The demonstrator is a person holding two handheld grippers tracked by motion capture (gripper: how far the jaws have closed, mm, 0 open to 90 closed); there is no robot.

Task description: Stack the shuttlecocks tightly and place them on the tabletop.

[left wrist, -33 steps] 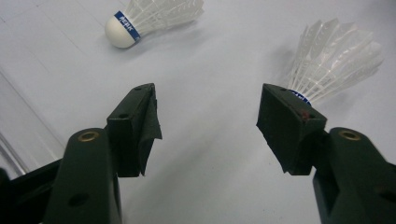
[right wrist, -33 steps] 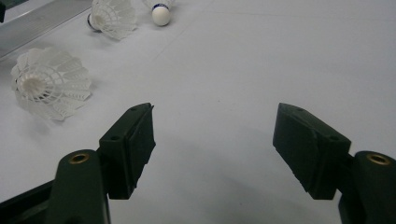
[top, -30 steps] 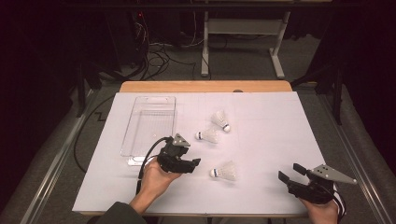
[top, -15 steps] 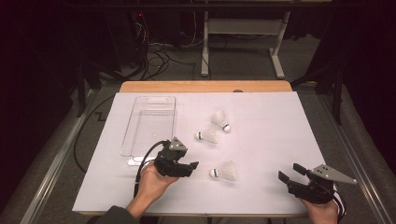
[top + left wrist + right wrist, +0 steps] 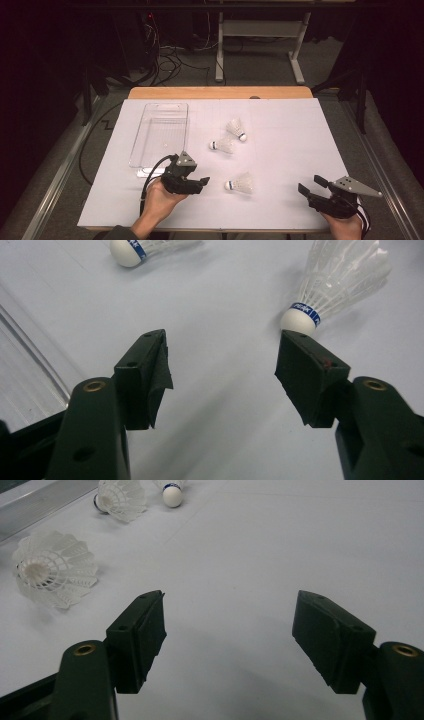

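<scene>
Since the shuttlecock (image 5: 240, 184) beside the clear tray (image 5: 161, 134) looks featherlight and crushable, the left gripper (image 5: 201, 183), jaws spread empty, should pinch its cork.

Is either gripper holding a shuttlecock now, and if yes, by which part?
No, nothing is held. The left gripper is open, its tip just short of the nearest shuttlecock. The right gripper is open too.
</scene>
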